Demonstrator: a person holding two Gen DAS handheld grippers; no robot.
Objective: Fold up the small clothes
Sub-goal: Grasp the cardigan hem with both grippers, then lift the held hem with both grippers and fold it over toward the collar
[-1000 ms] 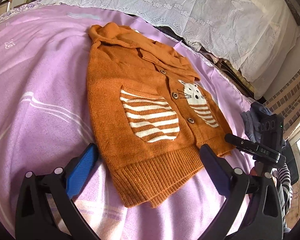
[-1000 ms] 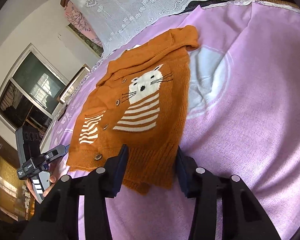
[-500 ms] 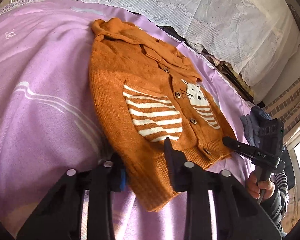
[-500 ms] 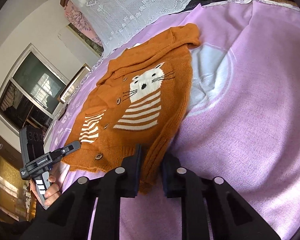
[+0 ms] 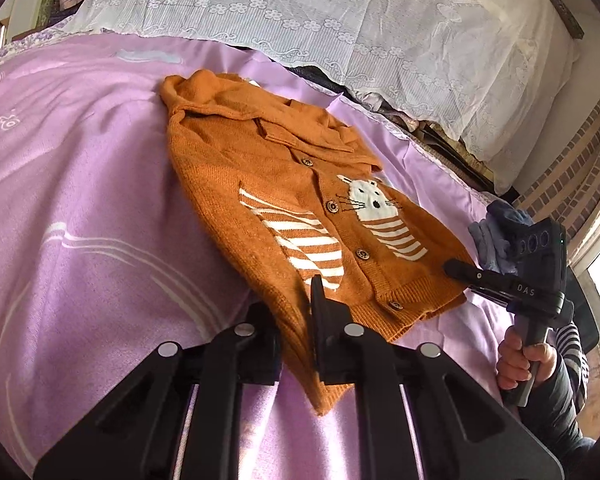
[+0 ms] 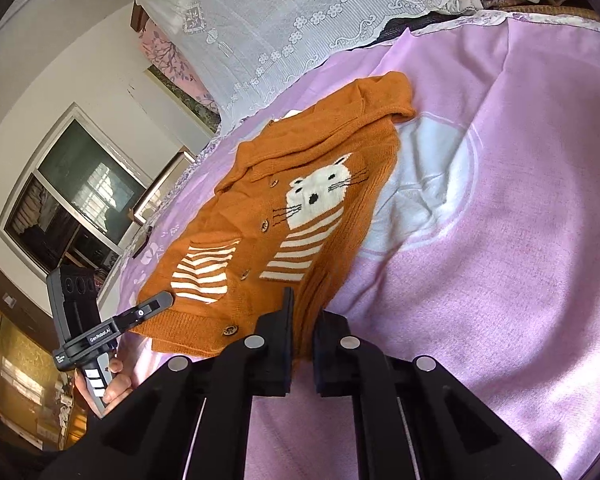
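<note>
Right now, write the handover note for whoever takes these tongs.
Left tongs: shut on the orange cardigan at its hem corner.
Right tongs: shut on the opposite hem corner.
The cardigan lies face up and buttoned on the purple bedspread, collar toward the lace pillow, hem end lifted off the spread.
Done: both hem corners gripped.
Left: probably carry the hem up toward the collar, then the remaining folds.
</note>
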